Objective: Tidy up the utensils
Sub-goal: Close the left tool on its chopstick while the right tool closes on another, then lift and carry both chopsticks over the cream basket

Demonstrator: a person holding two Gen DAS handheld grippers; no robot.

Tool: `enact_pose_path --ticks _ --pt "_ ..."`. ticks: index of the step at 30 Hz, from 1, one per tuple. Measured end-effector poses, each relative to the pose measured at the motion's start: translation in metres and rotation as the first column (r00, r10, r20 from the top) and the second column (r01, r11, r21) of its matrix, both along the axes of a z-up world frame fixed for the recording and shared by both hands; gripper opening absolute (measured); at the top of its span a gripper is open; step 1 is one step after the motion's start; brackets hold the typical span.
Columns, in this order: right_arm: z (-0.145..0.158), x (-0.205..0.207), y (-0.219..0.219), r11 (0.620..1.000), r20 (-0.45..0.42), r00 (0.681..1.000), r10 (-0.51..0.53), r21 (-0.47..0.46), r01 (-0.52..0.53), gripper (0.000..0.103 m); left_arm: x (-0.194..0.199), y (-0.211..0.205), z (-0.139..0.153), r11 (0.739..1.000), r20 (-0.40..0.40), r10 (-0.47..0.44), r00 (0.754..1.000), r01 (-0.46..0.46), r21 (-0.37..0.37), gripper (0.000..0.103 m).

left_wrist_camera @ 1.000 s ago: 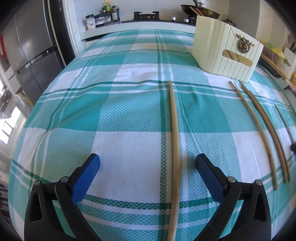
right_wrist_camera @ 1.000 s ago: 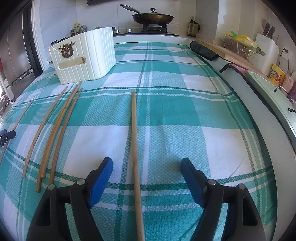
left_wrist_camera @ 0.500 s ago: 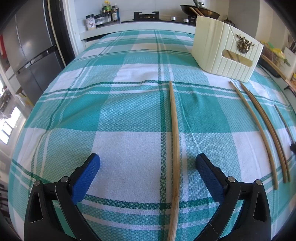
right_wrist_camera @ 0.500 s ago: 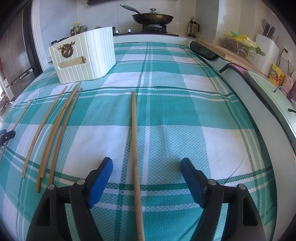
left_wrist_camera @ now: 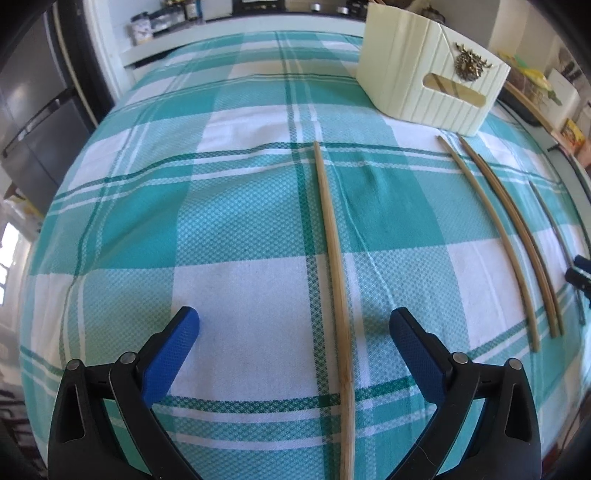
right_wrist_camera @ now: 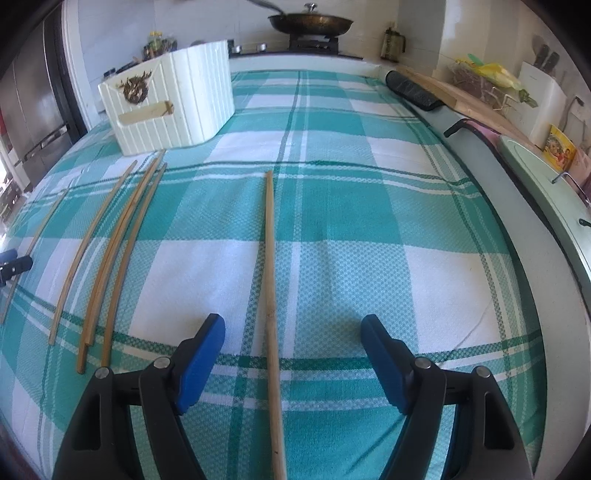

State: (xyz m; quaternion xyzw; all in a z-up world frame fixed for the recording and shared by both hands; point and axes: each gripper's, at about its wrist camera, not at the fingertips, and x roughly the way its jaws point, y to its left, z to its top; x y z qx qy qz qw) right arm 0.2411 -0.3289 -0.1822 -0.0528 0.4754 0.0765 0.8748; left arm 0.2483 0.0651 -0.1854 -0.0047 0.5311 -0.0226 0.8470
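A: Where are the utensils?

B: One bamboo stick [left_wrist_camera: 334,266] lies on the checked cloth [left_wrist_camera: 221,229] between the left gripper [left_wrist_camera: 293,326]'s wide-open fingers, untouched. Another stick [right_wrist_camera: 271,280] lies likewise between the right gripper [right_wrist_camera: 291,330]'s parted fingers. More sticks [right_wrist_camera: 110,254] lie in between, before the cream basket [right_wrist_camera: 173,103].

A: Differences between views?

B: Only the right view shows the pan [right_wrist_camera: 310,24] and the sink [right_wrist_camera: 546,184]; only the left shows the refrigerator [left_wrist_camera: 33,110]. No writing is legible on the desk.
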Motion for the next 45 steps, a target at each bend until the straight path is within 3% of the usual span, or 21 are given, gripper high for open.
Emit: enact_pose_path --ticks 2,5,7,10,13,14,15,16,18,21,27,33,37,42,45 --pt "0.003 0.009 0.001 0.998 -0.076 0.996 0.056 -0.01 -0.057 0.077 0.015 0.002 0.004 0.999 -0.04 -0.037 0.998 0.036 -0.028 0.101" --pt "0.004 0.029 0.005 0.993 -0.151 0.982 0.111 -0.026 -0.116 0.075 0.043 0.0 0.002 0.998 -0.074 -0.061 0.995 0.063 0.022 0.088" --pt "0.006 0.046 0.009 0.991 -0.164 0.979 0.12 -0.039 -0.127 0.068 0.06 -0.002 0.001 0.996 -0.075 -0.07 0.995 0.073 0.045 0.09" --pt "0.01 0.075 0.015 0.992 -0.169 0.979 0.114 -0.029 -0.121 0.054 0.082 -0.007 0.001 0.996 -0.097 -0.078 0.992 0.083 0.044 0.084" --pt "0.011 0.102 0.023 0.994 -0.171 0.98 0.105 -0.022 -0.11 0.038 0.098 -0.015 0.005 0.994 -0.103 -0.095 0.99 0.1 0.05 0.056" --pt "0.01 0.11 0.027 0.994 -0.172 0.98 0.101 -0.025 -0.107 0.03 0.101 -0.018 0.007 0.993 -0.1 -0.103 0.99 0.108 0.039 0.037" --pt "0.012 0.115 0.029 0.995 -0.158 0.983 0.093 -0.029 -0.099 0.015 0.102 -0.02 0.007 0.993 -0.099 -0.11 0.989 0.114 0.037 0.019" --pt "0.012 0.12 0.032 0.995 -0.16 0.983 0.086 -0.039 -0.094 0.01 0.103 -0.023 0.008 0.992 -0.096 -0.118 0.988 0.122 0.043 0.009" --pt "0.014 0.124 0.033 0.996 -0.158 0.985 0.073 -0.032 -0.079 0.006 0.103 -0.023 0.011 0.991 -0.081 -0.117 0.99 0.121 0.052 0.005" --pt "0.03 0.116 0.031 0.997 -0.111 0.992 0.065 0.04 -0.061 0.006 0.093 -0.01 0.032 0.995 -0.007 -0.096 0.995 0.096 -0.009 0.005" --pt "0.104 0.064 0.028 0.982 0.084 0.989 0.12 0.136 -0.131 0.006 0.046 0.013 0.104 0.988 0.171 -0.072 0.983 0.094 -0.125 0.004" --pt "0.168 0.022 0.037 0.961 0.213 0.954 0.21 0.135 -0.241 0.006 0.004 0.024 0.172 0.969 0.309 -0.072 0.948 0.14 -0.205 0.004" --pt "0.197 0.01 0.043 0.955 0.282 0.933 0.223 0.131 -0.268 0.006 -0.009 0.024 0.201 0.957 0.372 -0.072 0.925 0.169 -0.235 0.004" --pt "0.234 0.022 0.054 0.954 0.388 0.9 0.2 0.133 -0.27 0.006 0.0 0.02 0.25 0.949 0.476 -0.057 0.878 0.196 -0.247 0.004" --pt "0.259 0.045 0.063 0.955 0.443 0.88 0.173 0.142 -0.259 0.006 0.019 0.018 0.278 0.934 0.522 -0.012 0.853 0.196 -0.299 0.004"
